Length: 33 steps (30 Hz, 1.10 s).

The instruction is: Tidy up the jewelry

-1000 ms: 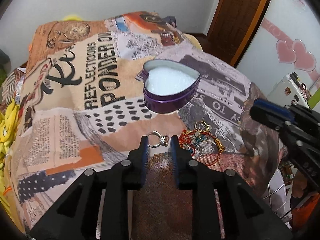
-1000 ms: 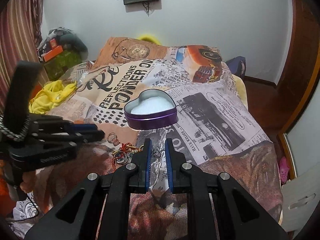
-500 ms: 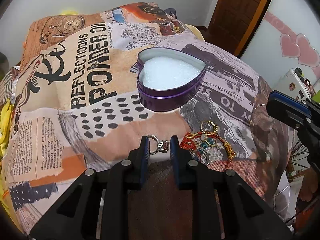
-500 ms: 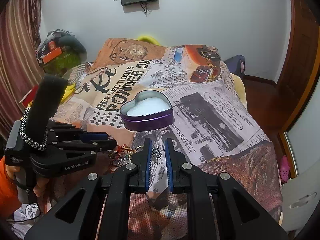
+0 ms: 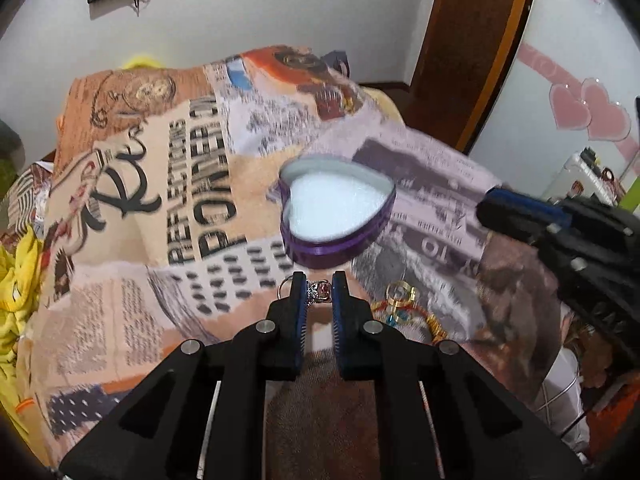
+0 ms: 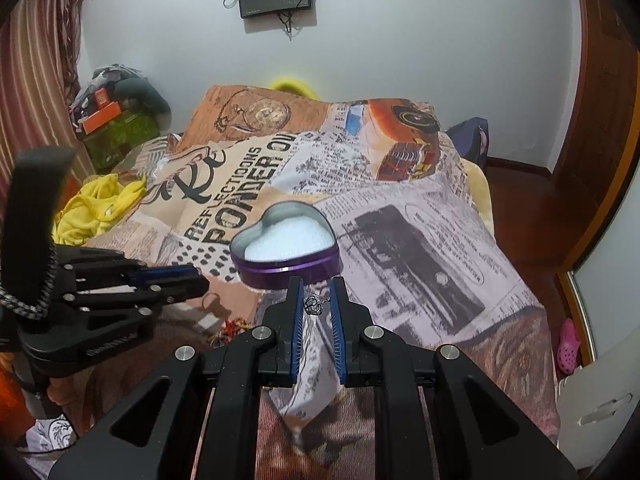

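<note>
Two tools each pinch one piece: your left tool (image 5: pixel 319 289) clamps a jewelled ring (image 5: pixel 318 291), your right tool (image 6: pixel 317 301) a small silver pendant (image 6: pixel 314 305). You hold both just short of the open purple heart-shaped tin (image 6: pixel 286 249) on the bed (image 6: pixel 420 240), probably ready to drop them onto its white padding.

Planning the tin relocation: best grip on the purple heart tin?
Pinch the heart tin on its upright side wall, one finger inside the open top, one outside, coming from above. It is probably too wide to span, and the white foam lining leaves only the rim free.
</note>
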Motion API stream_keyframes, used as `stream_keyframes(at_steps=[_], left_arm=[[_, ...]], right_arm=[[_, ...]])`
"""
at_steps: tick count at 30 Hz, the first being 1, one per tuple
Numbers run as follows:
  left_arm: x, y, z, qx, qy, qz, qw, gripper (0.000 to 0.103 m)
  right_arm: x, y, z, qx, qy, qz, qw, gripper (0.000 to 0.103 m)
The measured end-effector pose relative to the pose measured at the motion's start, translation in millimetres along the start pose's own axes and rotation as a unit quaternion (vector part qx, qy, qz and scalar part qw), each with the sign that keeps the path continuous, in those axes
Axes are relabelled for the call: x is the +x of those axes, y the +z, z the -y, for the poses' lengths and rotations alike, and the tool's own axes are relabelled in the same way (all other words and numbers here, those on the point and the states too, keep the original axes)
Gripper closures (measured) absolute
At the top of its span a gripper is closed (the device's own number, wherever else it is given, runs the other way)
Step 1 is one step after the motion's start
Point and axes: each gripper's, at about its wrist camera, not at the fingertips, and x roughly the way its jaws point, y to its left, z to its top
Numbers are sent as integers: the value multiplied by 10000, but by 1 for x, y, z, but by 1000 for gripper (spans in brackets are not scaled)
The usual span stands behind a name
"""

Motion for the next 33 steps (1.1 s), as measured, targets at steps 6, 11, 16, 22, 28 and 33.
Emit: stream_keyframes(at_steps=[6,11,16,22,28,33], left_arm=[[-14,21,-1,0,-56,313,9995,92],[-14,35,-3,14,-57,444,9990,92],[-9,46,-4,43,-92,486,9988,92],[5,53,-3,145,-152,401,9990,92],[23,55,-5,147,-252,225,9993,92],[37,56,-9,125,-374,50,9992,92]], right_arm=[[6,11,-4,-68,36,90,9999,91],[14,22,-6,-130,65,140,9998,91],[26,29,-4,-187,89,129,9997,91],[42,34,-2,-258,184,11,9995,91],[58,38,0,-311,330,-154,9989,91],[71,37,1,-341,447,-341,9978,91]])
